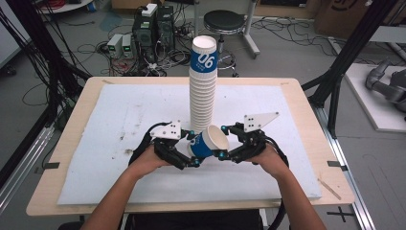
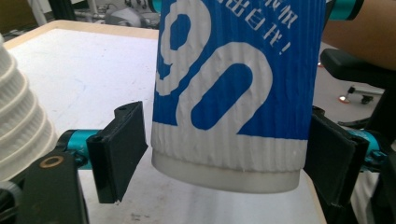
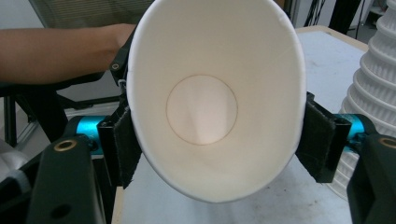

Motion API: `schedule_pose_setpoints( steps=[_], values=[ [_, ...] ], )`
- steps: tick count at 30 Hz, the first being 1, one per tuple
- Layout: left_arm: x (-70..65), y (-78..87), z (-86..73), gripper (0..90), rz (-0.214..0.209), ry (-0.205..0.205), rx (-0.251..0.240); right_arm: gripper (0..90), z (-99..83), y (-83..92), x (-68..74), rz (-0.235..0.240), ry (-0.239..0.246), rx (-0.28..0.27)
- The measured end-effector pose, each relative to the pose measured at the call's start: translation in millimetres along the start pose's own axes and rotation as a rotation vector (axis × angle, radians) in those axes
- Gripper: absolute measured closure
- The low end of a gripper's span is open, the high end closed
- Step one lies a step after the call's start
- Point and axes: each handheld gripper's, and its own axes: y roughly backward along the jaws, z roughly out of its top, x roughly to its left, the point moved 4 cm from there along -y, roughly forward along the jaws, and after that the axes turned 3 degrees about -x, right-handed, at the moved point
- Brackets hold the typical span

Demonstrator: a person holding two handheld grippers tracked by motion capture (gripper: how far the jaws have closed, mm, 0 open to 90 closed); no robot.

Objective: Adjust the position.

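Observation:
A blue and white paper cup [image 1: 210, 141] hangs on its side above the white mat, mouth toward the right hand. My right gripper [image 1: 222, 142] is shut on the cup's rim, and in the right gripper view its pads [image 3: 123, 144] press both sides of the open mouth [image 3: 215, 102]. My left gripper [image 1: 193, 148] stands open around the cup's base end [image 2: 229, 116]. One left pad [image 2: 123, 149] is clear of the ribbed wall, and the other sits at its edge. A tall stack of paper cups [image 1: 202, 91] stands just behind the two grippers.
A white foam mat [image 1: 119, 143] covers the wooden table [image 1: 72, 124]. The stack's ribbed side is close to the left gripper [image 2: 18, 116] and to the right gripper [image 3: 373, 93]. A stool, computers and cables are on the floor beyond the table.

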Motion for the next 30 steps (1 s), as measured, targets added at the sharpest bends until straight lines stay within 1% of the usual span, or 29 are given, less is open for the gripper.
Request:
schedule_pose_setpoints(
  steps=[3,4,5,6,7,9,10,11,12,13,14,15,16,17,18,19,20,21,22,23,24,25,26,27,28,29,30],
  values=[
    [-0.4,1.3,1.1,20.1,0.011,-0.010,0.004,26.7,0.4,0.3,-0.9,-0.005,0.003,0.001],
    [-0.3,1.1,1.2,20.6,0.011,-0.013,0.007,26.6,0.7,0.3,-0.8,-0.012,0.007,0.020],
    [-0.4,0.8,1.0,20.6,0.008,-0.016,0.008,26.6,0.7,0.3,-0.8,-0.012,0.007,0.020],
    [-0.3,0.9,0.5,28.2,-0.004,-0.025,0.014,26.5,1.2,-0.6,-0.1,-0.021,0.008,0.031],
    [-1.0,0.4,0.1,28.2,-0.015,-0.034,0.017,26.5,1.2,-0.6,-0.1,-0.021,0.008,0.031],
    [-1.6,-1.6,-0.7,29.7,-0.018,-0.028,0.024,26.2,1.6,-1.0,-0.1,-0.019,0.001,0.028],
    [-1.6,-2.8,-0.7,29.8,-0.025,-0.017,0.011,23.2,2.2,-1.4,0.6,-0.019,-0.008,0.020],
    [-1.6,-2.8,-0.7,29.8,-0.025,-0.017,0.011,23.2,2.2,-1.4,0.6,-0.019,-0.008,0.020],
    [-1.1,-2.9,0.1,29.8,-0.028,-0.011,-0.014,21.6,2.9,-1.7,0.2,-0.027,-0.011,0.006],
    [-0.7,-2.7,0.6,29.8,-0.026,-0.002,-0.031,19.5,3.6,-1.5,0.1,-0.027,-0.029,-0.019],
    [0.8,-2.8,1.0,29.9,-0.015,0.009,-0.061,18.4,5.3,-1.7,-0.3,-0.043,-0.059,-0.065],
    [0.8,-2.8,1.0,29.9,-0.015,0.009,-0.061,18.4,5.3,-1.7,-0.3,-0.043,-0.059,-0.065],
    [1.4,-2.3,1.0,30.0,-0.014,0.014,-0.073,18.3,7.0,-1.4,-1.0,-0.064,-0.059,-0.090],
    [1.4,-2.3,1.2,30.0,-0.014,0.018,-0.091,18.3,7.0,-1.4,-1.0,-0.064,-0.059,-0.090],
    [1.7,-2.1,1.7,30.1,-0.018,0.028,-0.122,18.3,9.0,-0.1,-0.8,-0.065,-0.074,-0.121],
    [1.7,-2.1,1.7,30.1,-0.018,0.028,-0.122,18.3,9.0,-0.1,-0.8,-0.065,-0.074,-0.121],
    [2.4,-2.1,2.4,30.1,-0.025,0.043,-0.152,18.3,11.1,2.0,-1.2,-0.062,-0.089,-0.157],
    [2.4,-2.1,2.4,30.1,-0.025,0.043,-0.152,18.3,11.1,2.0,-1.2,-0.062,-0.089,-0.157],
    [2.1,-2.7,2.3,30.1,-0.027,0.048,-0.158,18.3,12.2,3.4,-1.6,-0.054,-0.096,-0.175],
    [1.6,-4.0,1.9,30.1,-0.026,0.046,-0.152,18.3,12.2,3.4,-1.6,-0.054,-0.096,-0.175],
    [1.0,-5.6,1.2,30.1,-0.024,0.039,-0.141,18.5,12.0,3.7,-1.6,-0.051,-0.084,-0.170],
    [0.8,-7.1,0.4,30.0,-0.021,0.040,-0.128,19.6,11.8,3.6,-1.2,-0.053,-0.066,-0.159],
    [0.8,-8.4,-0.4,29.5,-0.015,0.036,-0.115,21.7,11.1,3.5,-1.1,-0.058,-0.041,-0.133],
    [0.1,-9.7,-1.1,29.5,-0.005,0.038,-0.099,21.7,11.1,3.5,-1.1,-0.058,-0.041,-0.133],
    [-0.4,-11.0,-1.8,28.2,0.001,0.038,-0.085,23.2,9.9,3.6,-1.5,-0.061,-0.025,-0.097],
    [-0.7,-11.8,-2.4,28.2,0.019,0.033,-0.067,23.2,9.9,3.6,-1.5,-0.061,-0.025,-0.097],
    [-0.9,-12.3,-2.9,21.1,0.046,0.024,-0.042,23.9,9.5,3.7,-1.3,-0.074,-0.018,-0.074]
  ],
)
